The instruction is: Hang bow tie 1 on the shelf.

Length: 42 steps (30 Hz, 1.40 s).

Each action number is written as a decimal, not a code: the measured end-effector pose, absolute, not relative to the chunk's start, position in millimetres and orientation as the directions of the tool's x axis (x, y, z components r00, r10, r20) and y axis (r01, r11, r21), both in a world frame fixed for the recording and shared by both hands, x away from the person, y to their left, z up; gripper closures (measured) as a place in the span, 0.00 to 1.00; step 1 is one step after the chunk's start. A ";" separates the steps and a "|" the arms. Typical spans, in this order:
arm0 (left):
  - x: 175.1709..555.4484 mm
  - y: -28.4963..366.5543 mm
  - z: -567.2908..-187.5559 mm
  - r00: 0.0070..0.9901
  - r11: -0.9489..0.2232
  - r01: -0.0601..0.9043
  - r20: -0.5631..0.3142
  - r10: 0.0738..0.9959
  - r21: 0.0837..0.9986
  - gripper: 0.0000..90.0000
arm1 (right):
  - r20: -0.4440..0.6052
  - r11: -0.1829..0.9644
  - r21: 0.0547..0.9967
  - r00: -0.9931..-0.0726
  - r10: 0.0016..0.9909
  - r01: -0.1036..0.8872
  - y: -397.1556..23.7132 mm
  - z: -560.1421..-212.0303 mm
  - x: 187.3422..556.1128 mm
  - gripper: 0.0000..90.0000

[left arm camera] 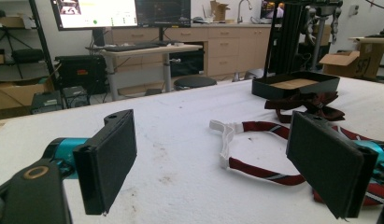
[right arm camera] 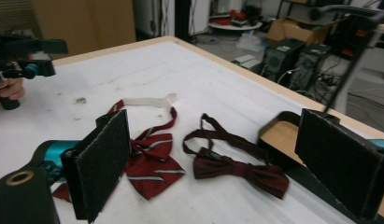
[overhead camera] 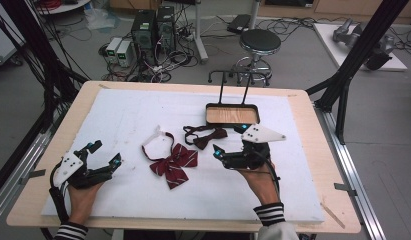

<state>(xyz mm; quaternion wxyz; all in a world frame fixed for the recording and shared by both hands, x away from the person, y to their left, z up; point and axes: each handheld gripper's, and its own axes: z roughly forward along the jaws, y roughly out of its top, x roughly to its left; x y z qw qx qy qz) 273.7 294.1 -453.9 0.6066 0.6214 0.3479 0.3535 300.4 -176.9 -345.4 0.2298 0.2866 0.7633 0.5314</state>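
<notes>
A red striped bow tie point(overhead camera: 172, 164) with a white-ended neck strap lies mid-table on the white mat point(overhead camera: 133, 120); it also lies ahead in the left gripper view point(left arm camera: 264, 170) and the right gripper view point(right arm camera: 150, 161). A plain dark maroon bow tie point(overhead camera: 205, 136) point(right arm camera: 236, 172) point(left arm camera: 304, 105) rests just behind it, in front of a black tray point(overhead camera: 232, 115) point(right arm camera: 278, 135) with a wooden floor. My left gripper point(overhead camera: 104, 154) point(left arm camera: 213, 163) stands open at the mat's left. My right gripper point(overhead camera: 229, 140) point(right arm camera: 213, 163) is open too, over the mat right of the ties, nothing between its jaws.
The tray has a tall wire handle point(overhead camera: 233, 82) at the table's far side. Beyond the table stand a stool point(overhead camera: 259, 42), computer towers point(overhead camera: 153, 27) and cables. Black frame posts point(overhead camera: 353, 60) rise at the right.
</notes>
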 end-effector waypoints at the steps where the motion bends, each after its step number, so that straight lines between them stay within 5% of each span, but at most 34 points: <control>1: 273.7 294.1 -453.9 0.508 -0.023 0.003 0.018 0.861 1.000 0.18 | -0.050 0.291 0.936 -0.743 0.667 0.199 -167.8 -343.5 303.6 0.11; 42: 274.0 294.3 -453.8 0.505 -0.020 0.009 0.013 0.863 1.000 0.18 | -0.078 0.653 0.715 -0.900 0.429 0.249 -43.6 -371.5 360.2 0.11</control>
